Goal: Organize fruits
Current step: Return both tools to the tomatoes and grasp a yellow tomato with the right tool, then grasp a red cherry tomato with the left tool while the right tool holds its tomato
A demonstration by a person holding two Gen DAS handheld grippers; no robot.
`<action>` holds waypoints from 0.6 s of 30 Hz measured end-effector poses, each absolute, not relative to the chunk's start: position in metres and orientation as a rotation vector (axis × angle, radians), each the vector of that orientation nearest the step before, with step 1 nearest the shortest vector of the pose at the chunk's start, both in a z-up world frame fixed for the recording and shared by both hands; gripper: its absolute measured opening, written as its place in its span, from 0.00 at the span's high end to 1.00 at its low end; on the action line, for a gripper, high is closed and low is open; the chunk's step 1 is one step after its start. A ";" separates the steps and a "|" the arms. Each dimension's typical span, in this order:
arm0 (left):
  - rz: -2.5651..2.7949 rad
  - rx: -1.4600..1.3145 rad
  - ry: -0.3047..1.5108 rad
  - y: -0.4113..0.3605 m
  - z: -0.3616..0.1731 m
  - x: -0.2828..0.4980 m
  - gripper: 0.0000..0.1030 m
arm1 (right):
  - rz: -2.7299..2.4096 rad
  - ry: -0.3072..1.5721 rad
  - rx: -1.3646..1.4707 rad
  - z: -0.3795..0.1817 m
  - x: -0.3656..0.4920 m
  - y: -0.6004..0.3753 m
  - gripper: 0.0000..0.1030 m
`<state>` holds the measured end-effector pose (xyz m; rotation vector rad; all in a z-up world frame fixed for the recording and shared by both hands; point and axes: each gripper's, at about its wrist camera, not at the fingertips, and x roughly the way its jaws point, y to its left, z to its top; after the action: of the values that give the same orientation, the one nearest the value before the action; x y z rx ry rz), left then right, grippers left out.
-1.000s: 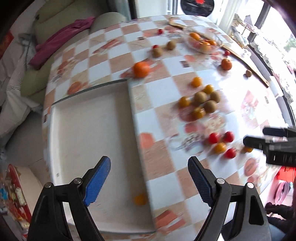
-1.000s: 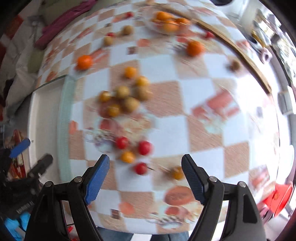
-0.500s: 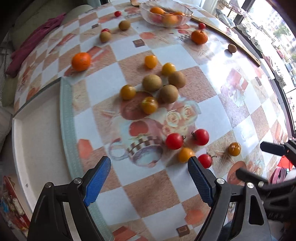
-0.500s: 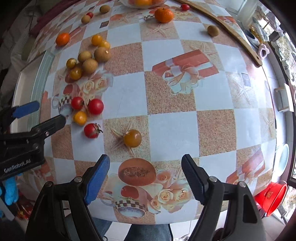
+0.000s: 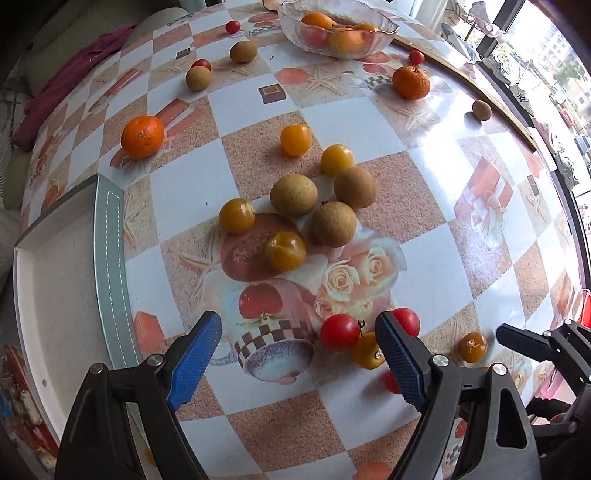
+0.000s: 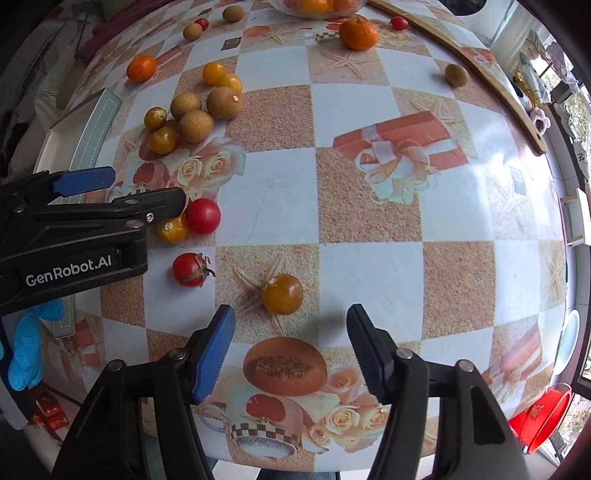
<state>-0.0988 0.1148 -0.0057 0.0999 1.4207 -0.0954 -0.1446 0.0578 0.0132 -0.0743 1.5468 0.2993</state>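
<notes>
Left gripper (image 5: 299, 349): jaws spread wide, nothing between, angled down and forward, low. Right gripper (image 6: 290, 341): likewise agape and empty, held level just to the right of the left, tips apart.

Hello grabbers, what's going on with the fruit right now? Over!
Left gripper open, empty, by red tomatoes. Right gripper open, empty, just short of lone yellow tomato. Glass bowl far across table. Nothing blocking.
</notes>
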 end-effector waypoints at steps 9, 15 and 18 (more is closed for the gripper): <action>-0.110 0.092 1.428 0.100 -0.004 -0.092 0.41 | 0.306 1.526 -0.118 0.008 -0.137 0.092 0.77; -0.125 0.058 1.446 0.092 -0.002 -0.086 0.79 | 0.316 1.542 -0.080 0.008 -0.130 0.080 0.77; -0.129 0.033 1.452 0.102 0.001 -0.091 0.79 | 0.315 1.539 -0.065 0.018 -0.133 0.067 0.77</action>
<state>-0.0907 0.1017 0.0012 0.0333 1.4520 -0.1292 -0.1326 0.0668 0.0183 -0.0650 1.5389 0.3147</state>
